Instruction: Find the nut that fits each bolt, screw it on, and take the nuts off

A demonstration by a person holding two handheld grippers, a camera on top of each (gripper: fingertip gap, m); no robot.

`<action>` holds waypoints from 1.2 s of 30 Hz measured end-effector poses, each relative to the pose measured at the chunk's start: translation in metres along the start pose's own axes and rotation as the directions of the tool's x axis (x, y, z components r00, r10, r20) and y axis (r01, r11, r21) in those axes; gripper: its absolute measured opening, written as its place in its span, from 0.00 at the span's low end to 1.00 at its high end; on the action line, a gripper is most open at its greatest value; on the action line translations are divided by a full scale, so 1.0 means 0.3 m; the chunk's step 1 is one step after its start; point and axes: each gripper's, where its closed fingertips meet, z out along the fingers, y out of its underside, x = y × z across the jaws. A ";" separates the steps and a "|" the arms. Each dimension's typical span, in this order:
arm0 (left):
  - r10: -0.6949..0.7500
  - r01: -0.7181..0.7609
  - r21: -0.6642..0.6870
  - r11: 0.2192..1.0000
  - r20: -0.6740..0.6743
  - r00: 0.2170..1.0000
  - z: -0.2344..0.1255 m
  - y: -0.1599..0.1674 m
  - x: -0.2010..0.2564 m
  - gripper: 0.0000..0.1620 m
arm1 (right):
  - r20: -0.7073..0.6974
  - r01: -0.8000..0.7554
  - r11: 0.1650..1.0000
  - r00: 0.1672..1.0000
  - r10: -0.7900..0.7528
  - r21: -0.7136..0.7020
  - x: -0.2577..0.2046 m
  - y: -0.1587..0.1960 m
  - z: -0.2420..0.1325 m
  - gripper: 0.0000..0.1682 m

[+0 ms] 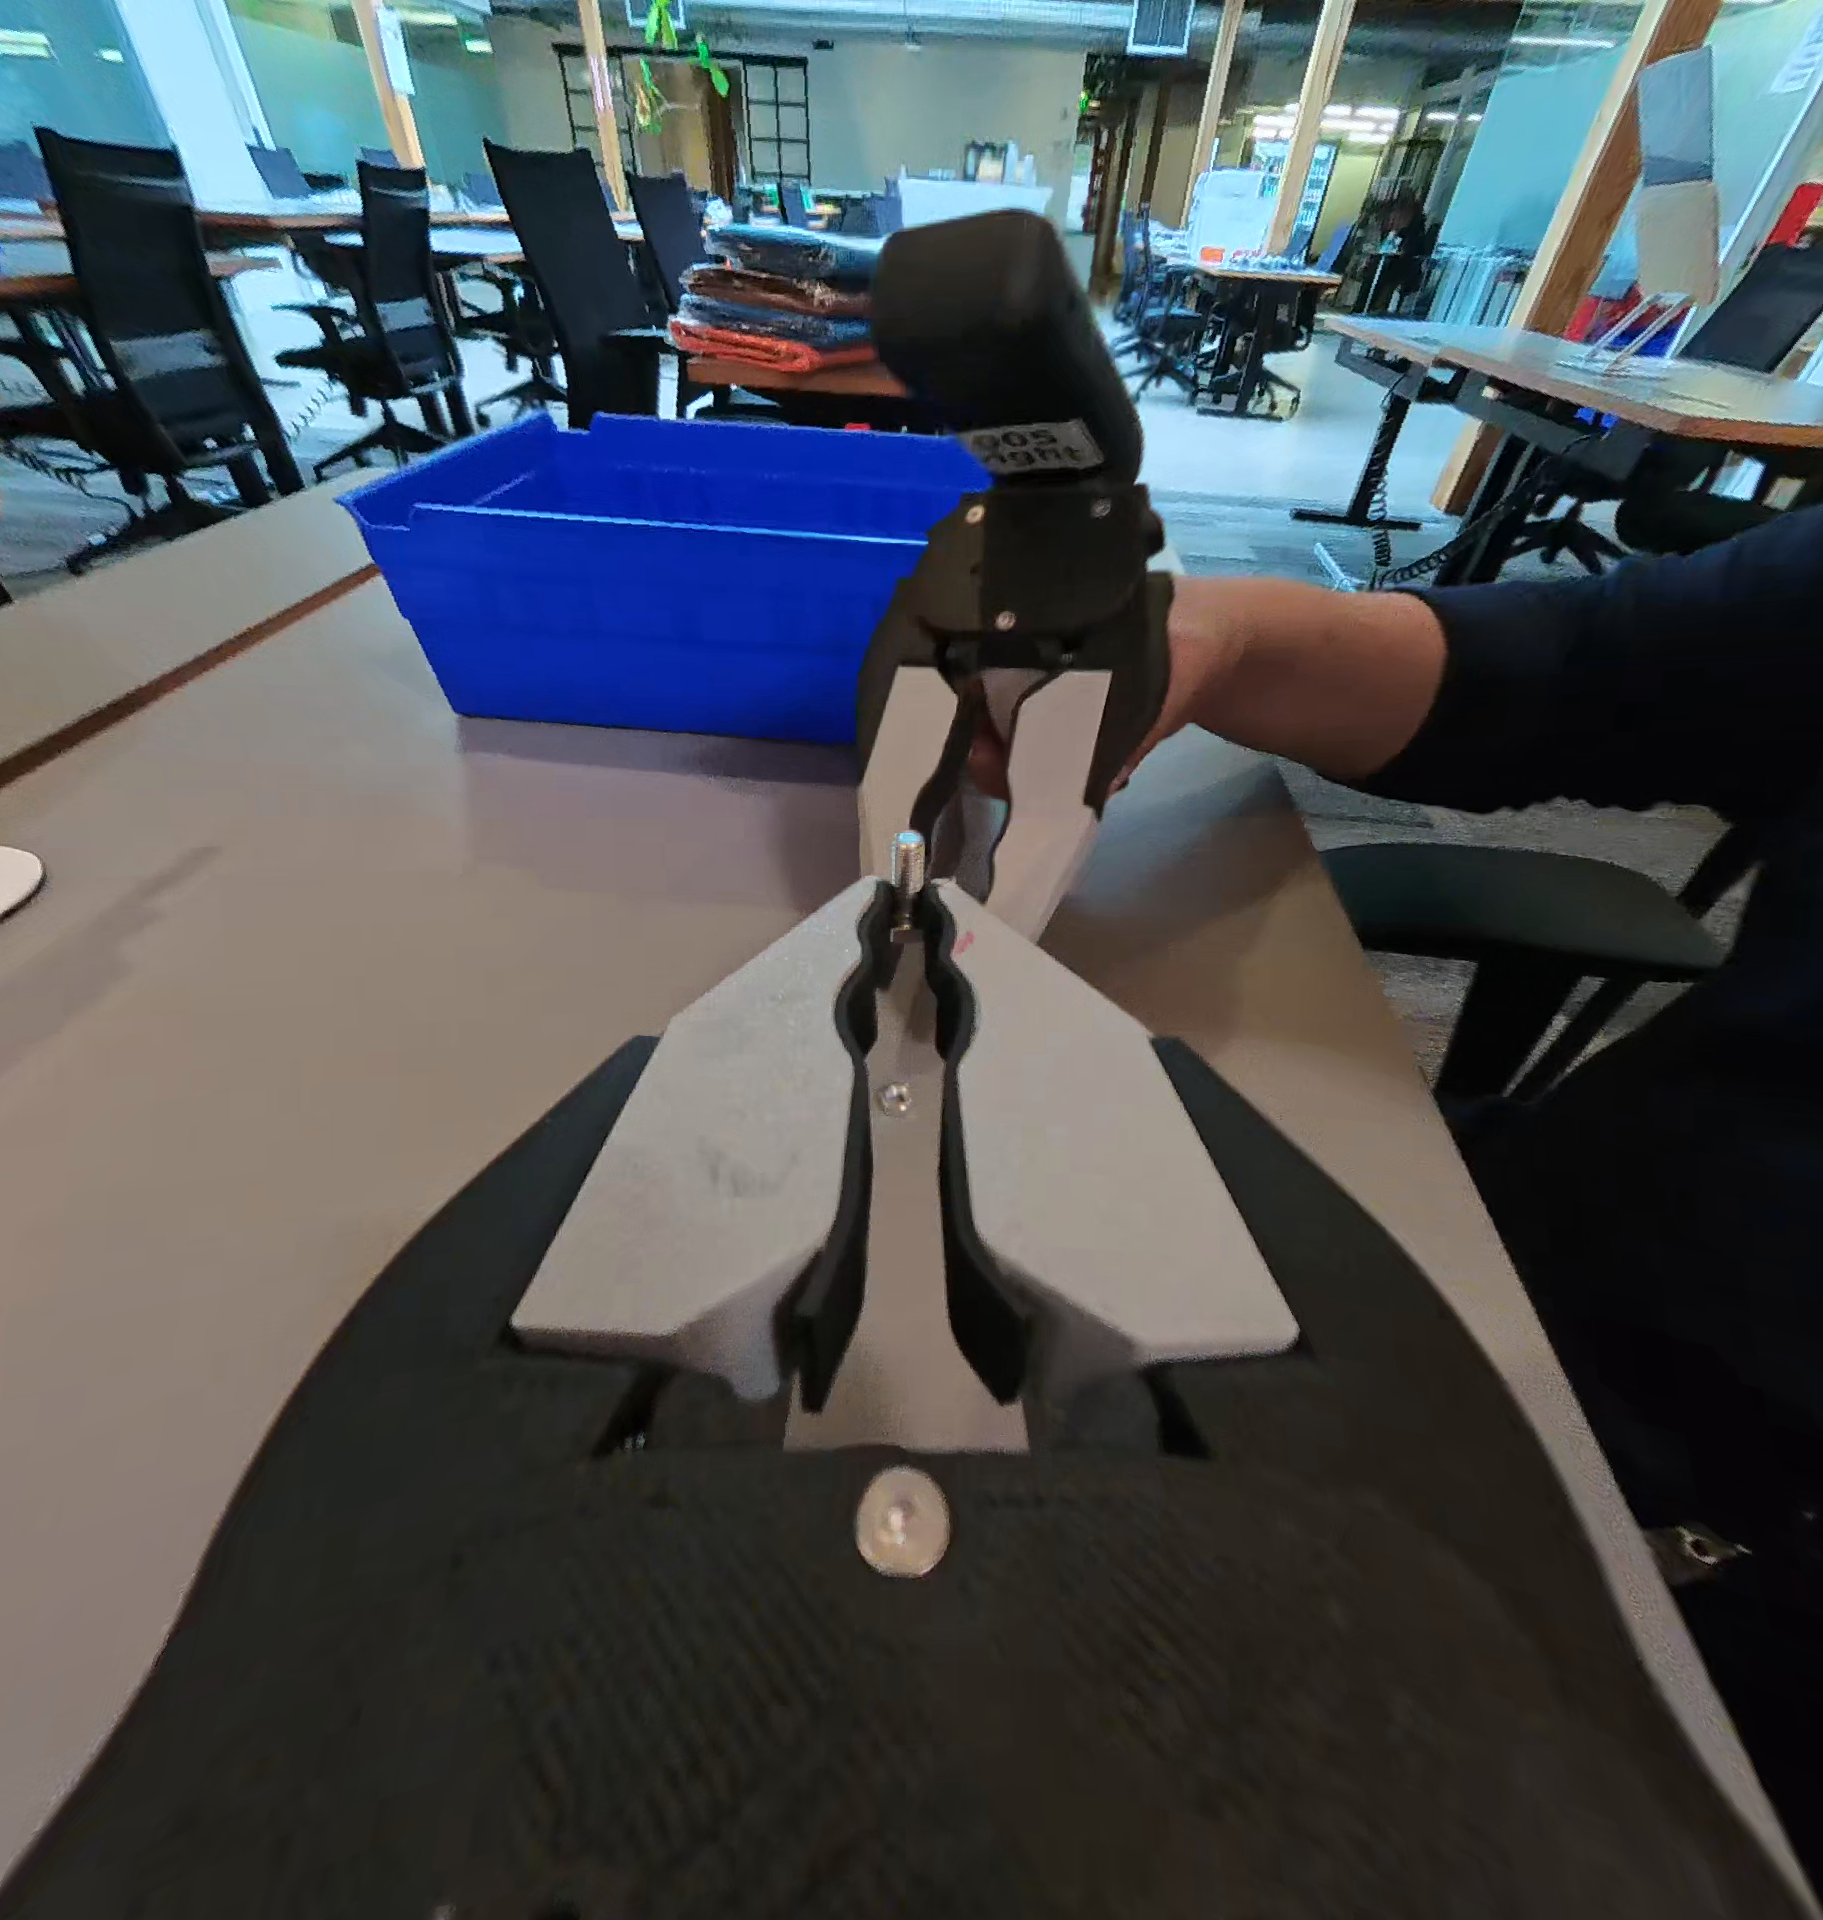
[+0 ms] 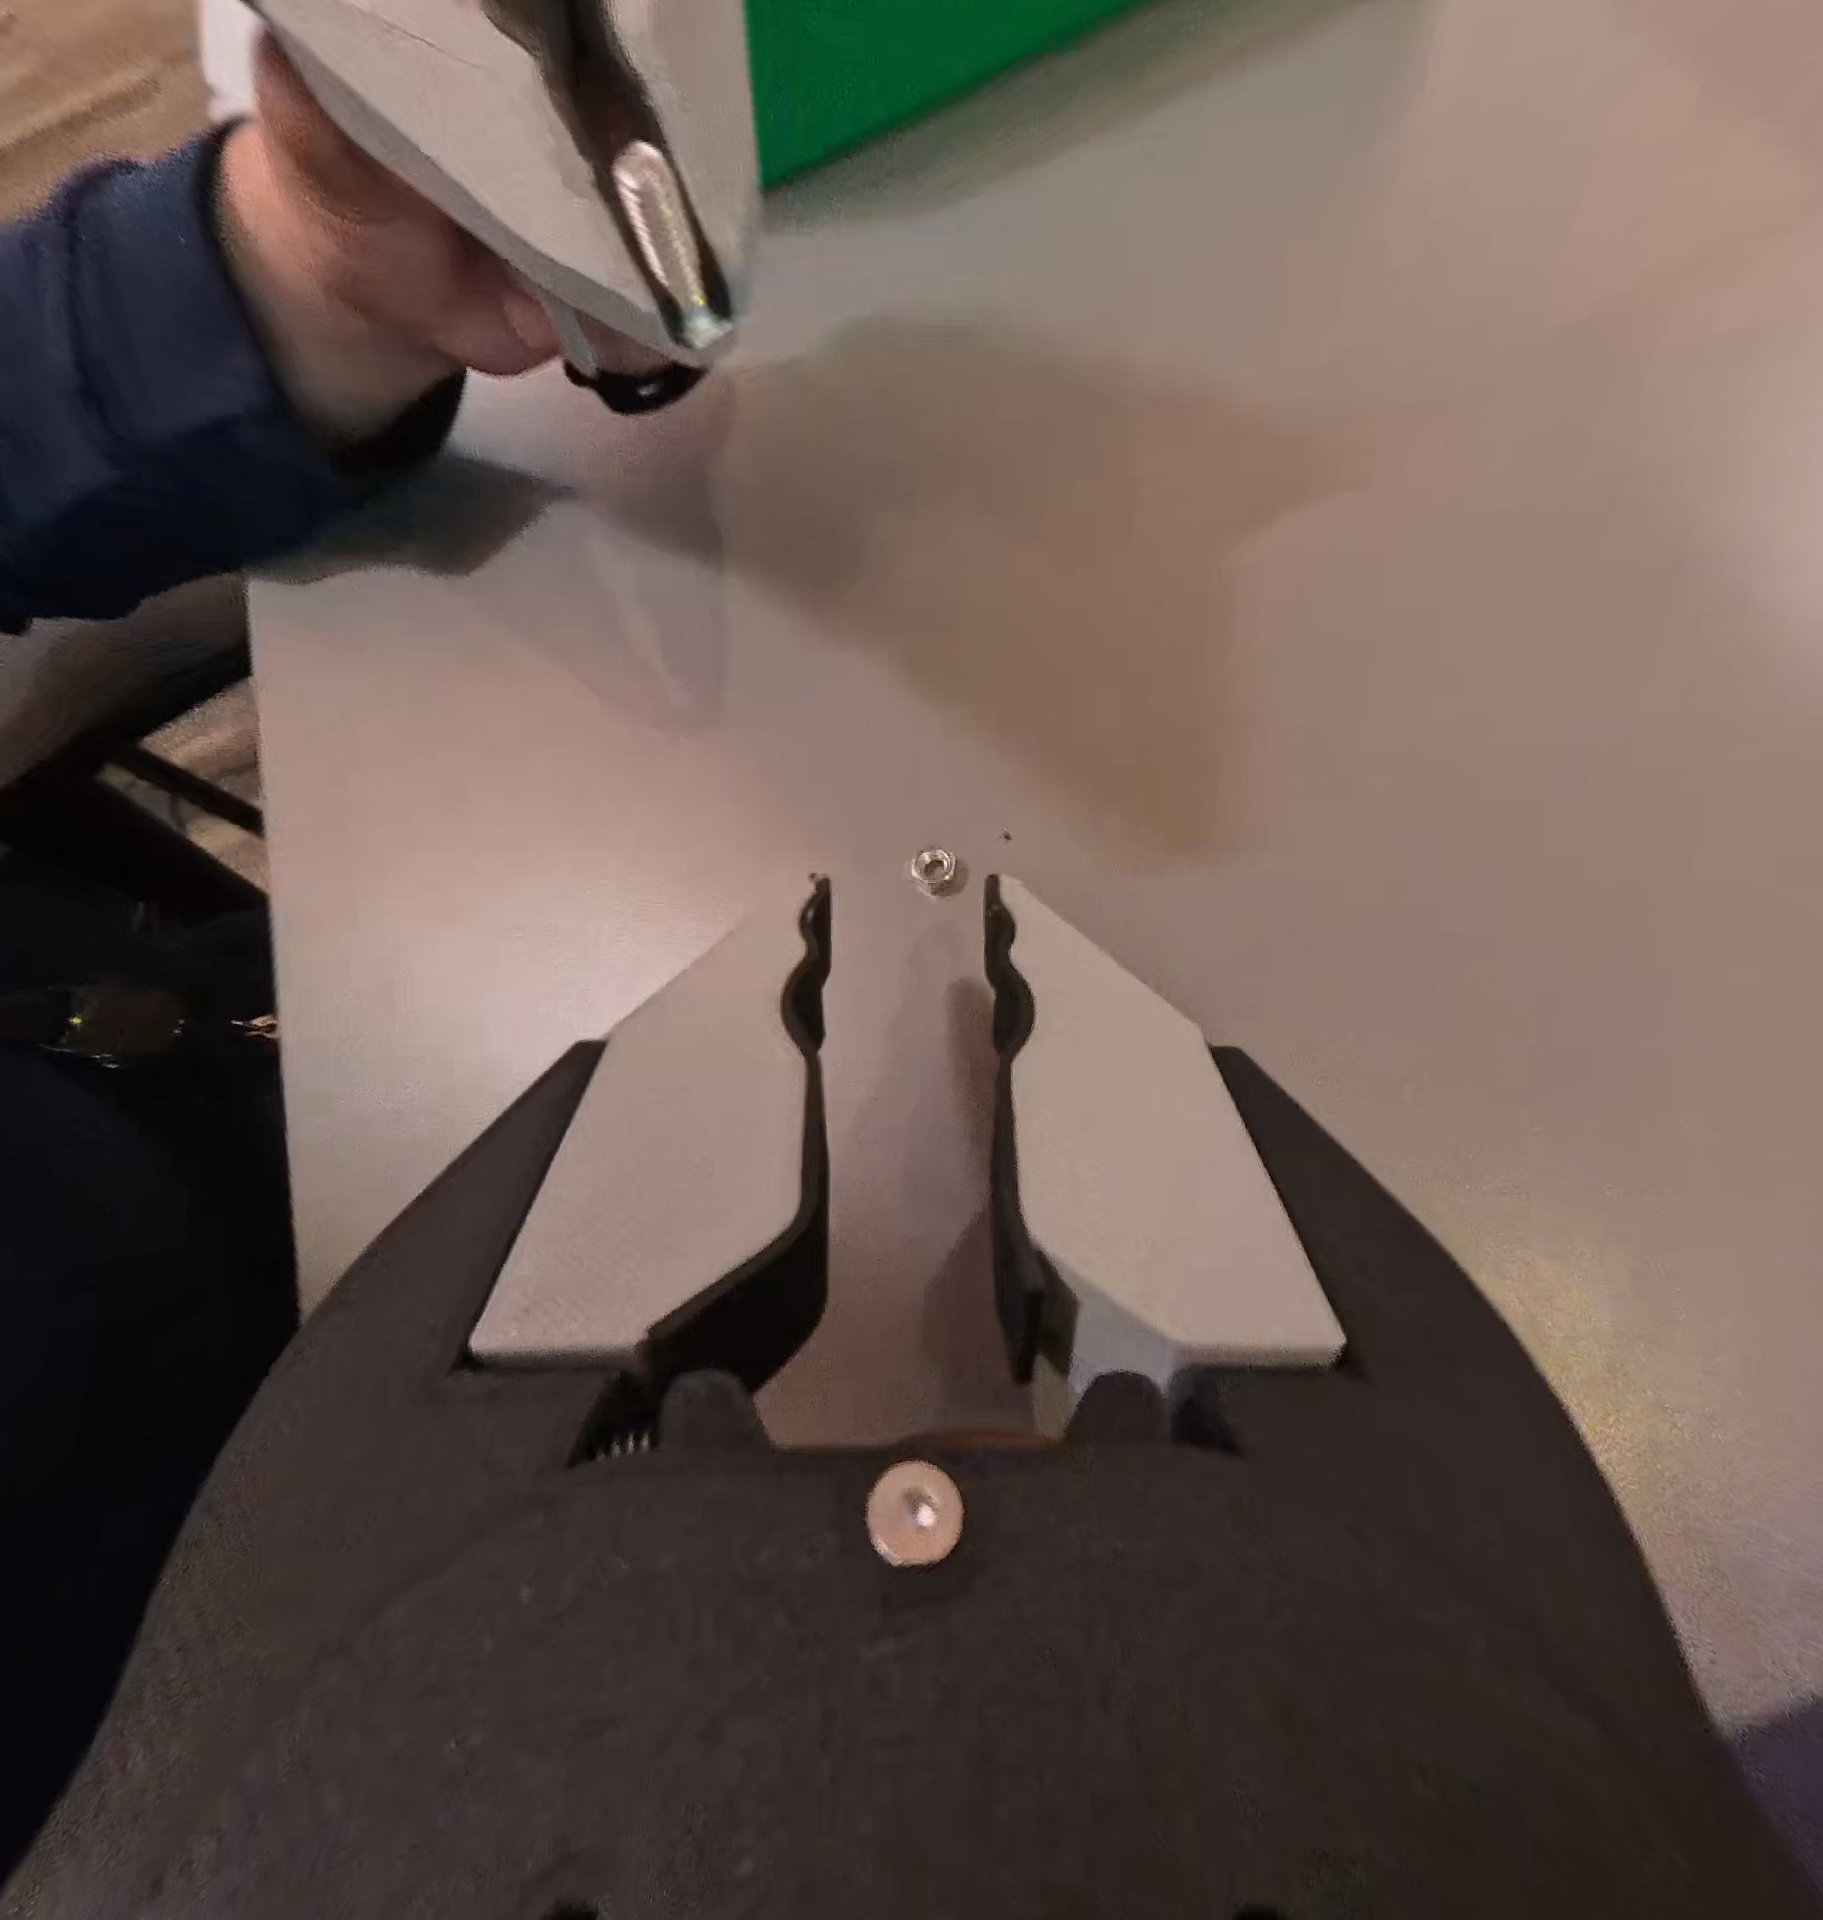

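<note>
Left claw (image 1: 905, 914) clamped on bolt (image 1: 906, 868), right claw (image 2: 907, 904) parted, empty, nut (image 2: 928, 865) just beyond tips

The bolt (image 1: 906, 883) is a short silver one with a threaded shank and a small hex head. It stands nearly upright in the air above the table (image 1: 263, 935), head down and thread end up, pinched at its lower part between black pads; in the right wrist view it shows tilted (image 2: 663, 239).

The nut (image 2: 927, 868) is a small silver hex one. It lies flat on the grey table with its hole facing up, well in from the table's near edge, free on all sides. No nut sits on the bolt's thread.
</note>
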 end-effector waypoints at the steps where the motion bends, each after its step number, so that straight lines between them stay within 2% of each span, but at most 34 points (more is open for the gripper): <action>1: 0.008 -0.008 0.008 1.000 0.000 1.000 -0.002 -0.002 0.000 0.02 | -0.011 0.008 1.000 1.000 -0.008 -0.030 0.006 0.006 0.015 0.15; 8: 0.049 -0.050 0.026 0.998 0.024 0.998 -0.017 -0.006 -0.020 0.02 | -0.123 0.075 0.988 0.988 -0.092 -0.136 0.038 0.023 0.086 0.13; 12: 0.057 -0.058 0.020 0.998 0.029 0.998 -0.011 -0.006 -0.019 0.02 | -0.127 0.079 0.986 0.987 -0.098 -0.148 0.039 0.034 0.101 0.13; 16: 0.062 -0.062 0.004 0.998 0.031 0.998 -0.002 0.001 -0.015 0.02 | -0.153 0.107 0.982 0.979 -0.132 -0.158 0.044 0.037 0.105 0.04; 27: 0.038 -0.038 -0.013 0.999 0.012 0.999 0.007 0.017 -0.014 0.02 | -0.161 0.158 0.977 0.970 -0.181 -0.147 0.048 0.032 0.102 0.04; 31: 0.031 -0.031 -0.029 0.999 -0.003 1.000 0.017 0.031 -0.008 0.02 | -0.136 0.165 0.983 0.975 -0.175 -0.083 0.025 -0.019 0.056 0.04; 36: 0.042 -0.043 -0.045 0.998 -0.020 0.999 0.028 0.041 0.005 0.02 | -0.061 0.180 0.983 0.982 -0.178 0.028 -0.037 -0.143 -0.037 0.04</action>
